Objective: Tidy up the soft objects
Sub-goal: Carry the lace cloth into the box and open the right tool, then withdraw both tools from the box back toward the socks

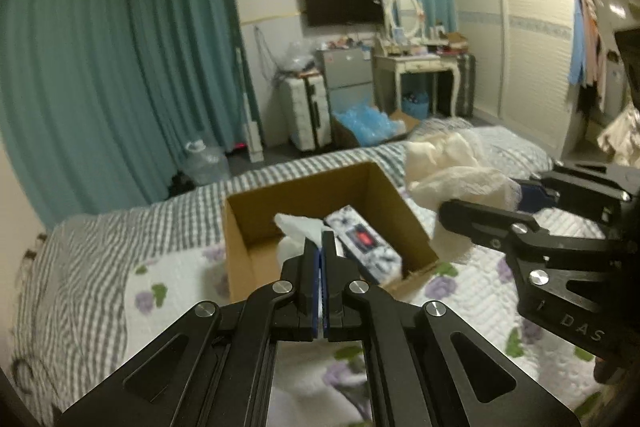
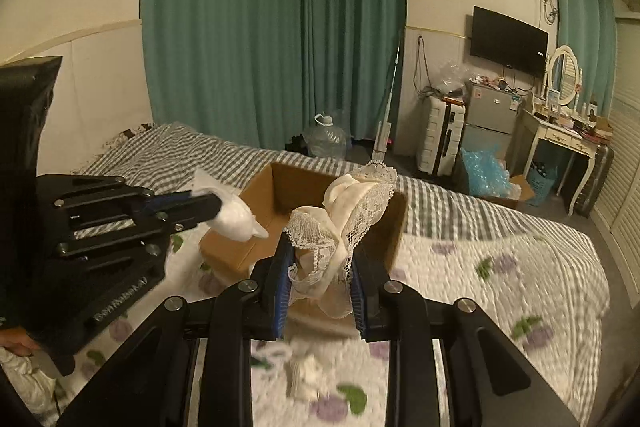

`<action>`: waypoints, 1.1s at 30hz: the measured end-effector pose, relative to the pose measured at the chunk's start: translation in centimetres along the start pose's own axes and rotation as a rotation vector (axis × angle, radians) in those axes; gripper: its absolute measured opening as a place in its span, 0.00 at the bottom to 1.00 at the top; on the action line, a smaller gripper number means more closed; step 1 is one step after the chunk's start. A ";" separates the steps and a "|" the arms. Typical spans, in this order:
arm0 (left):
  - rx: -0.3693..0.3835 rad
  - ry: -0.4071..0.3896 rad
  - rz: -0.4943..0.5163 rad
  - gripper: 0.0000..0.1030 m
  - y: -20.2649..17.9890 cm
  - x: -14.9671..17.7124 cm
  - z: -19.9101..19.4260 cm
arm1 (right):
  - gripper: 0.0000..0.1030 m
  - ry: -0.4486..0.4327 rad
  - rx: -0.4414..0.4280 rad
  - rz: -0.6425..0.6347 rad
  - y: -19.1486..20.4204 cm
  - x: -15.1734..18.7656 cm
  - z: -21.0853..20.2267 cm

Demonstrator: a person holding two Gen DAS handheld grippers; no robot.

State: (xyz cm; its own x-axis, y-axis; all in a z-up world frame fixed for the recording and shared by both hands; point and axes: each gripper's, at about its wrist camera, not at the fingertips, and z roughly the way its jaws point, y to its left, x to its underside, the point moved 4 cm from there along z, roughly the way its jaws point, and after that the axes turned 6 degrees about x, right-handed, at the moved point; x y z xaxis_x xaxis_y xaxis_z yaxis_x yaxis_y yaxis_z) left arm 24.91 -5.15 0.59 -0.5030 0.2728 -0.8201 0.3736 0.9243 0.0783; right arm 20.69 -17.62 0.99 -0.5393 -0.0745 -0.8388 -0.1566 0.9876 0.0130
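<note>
Both hand-held grippers are shown raised over a cardboard box (image 1: 320,219) that lies open-topped on a bed (image 1: 88,267) with a flowered quilt (image 2: 500,291).

The left gripper (image 1: 319,247) is seen fully closed, its jaws pressed together on a small white cloth (image 2: 236,217). In the right wrist view this cloth is stretched across the fingertips, with its long axis running from upper left to lower right and its pointed end turned down toward the box.

The right gripper (image 2: 320,267) is seen closed on a cream lace cloth (image 2: 344,219), which is bunched between the blue pads (image 2: 282,283). The bundle's long axis stands roughly upright, with a lace edge pointing up and a fold hanging below the jaws.

A patterned packet (image 1: 360,243) lies inside the box along its right wall. Whether the white cloth touches the box contents cannot be told.
</note>
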 end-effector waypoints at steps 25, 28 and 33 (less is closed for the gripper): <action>-0.113 0.088 -0.052 0.07 5.3 2.8 11.1 | 0.63 0.140 0.024 0.044 -3.0 -0.7 17.6; -0.118 0.105 -0.085 0.07 5.6 3.1 11.2 | 0.67 0.144 0.045 0.053 -3.3 -1.1 18.1; -0.160 0.050 -0.096 0.07 5.9 2.9 9.6 | 0.67 0.149 0.044 0.093 -4.1 -1.2 18.1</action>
State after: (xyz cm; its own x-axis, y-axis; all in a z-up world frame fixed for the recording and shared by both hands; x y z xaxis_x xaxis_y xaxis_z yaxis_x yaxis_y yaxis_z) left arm 33.11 -1.43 -6.74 -0.5698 0.1905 -0.7994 0.1954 0.9763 0.0933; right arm 36.94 -19.06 -7.93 -0.6673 0.0010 -0.7448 -0.0658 0.9960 0.0603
